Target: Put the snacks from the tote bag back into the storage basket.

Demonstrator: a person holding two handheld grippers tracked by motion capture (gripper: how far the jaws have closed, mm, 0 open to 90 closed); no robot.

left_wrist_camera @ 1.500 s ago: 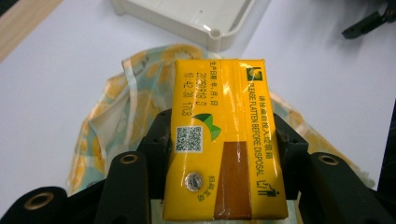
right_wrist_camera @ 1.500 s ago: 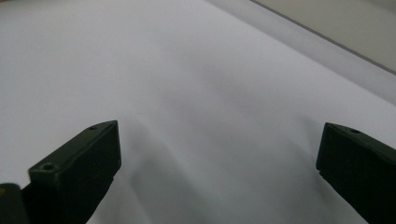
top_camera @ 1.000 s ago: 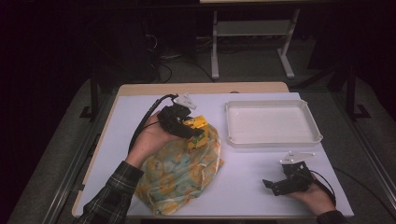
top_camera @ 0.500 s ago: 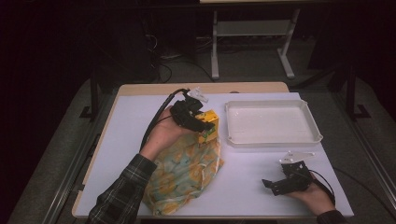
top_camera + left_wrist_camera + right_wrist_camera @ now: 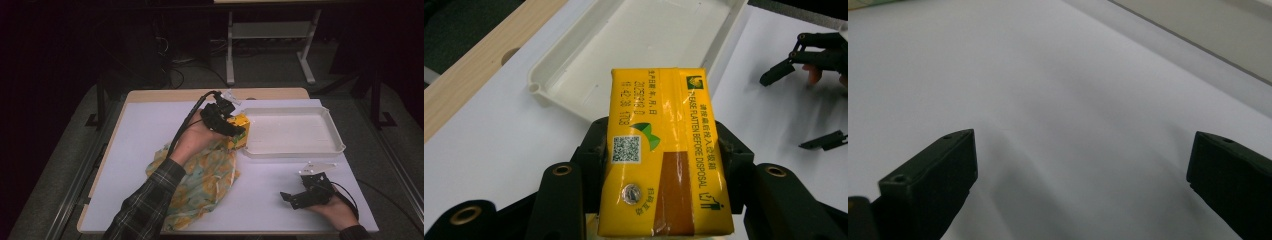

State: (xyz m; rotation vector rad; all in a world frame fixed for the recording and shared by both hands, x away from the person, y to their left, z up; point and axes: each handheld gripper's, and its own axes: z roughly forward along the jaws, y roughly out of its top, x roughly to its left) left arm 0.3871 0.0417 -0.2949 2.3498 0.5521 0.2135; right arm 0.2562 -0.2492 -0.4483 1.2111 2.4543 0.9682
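left gripper fingers pinched yellow drink carton across its narrow sides, carton lifted off tabletop, white tray just ahead of fingers. carton looked light, stiff-walled yet crushable, glossy, maybe slippery; grip at mid-body on flat sides seemed soundest, gentle squeeze. right gripper fingers spread wide, nothing between, resting low on tabletop well apart from carton. patterned cloth bag lay slumped behind left fingers, soft. surface: smooth white sheet over wooden top. room dark, metal stand beyond tabletop.
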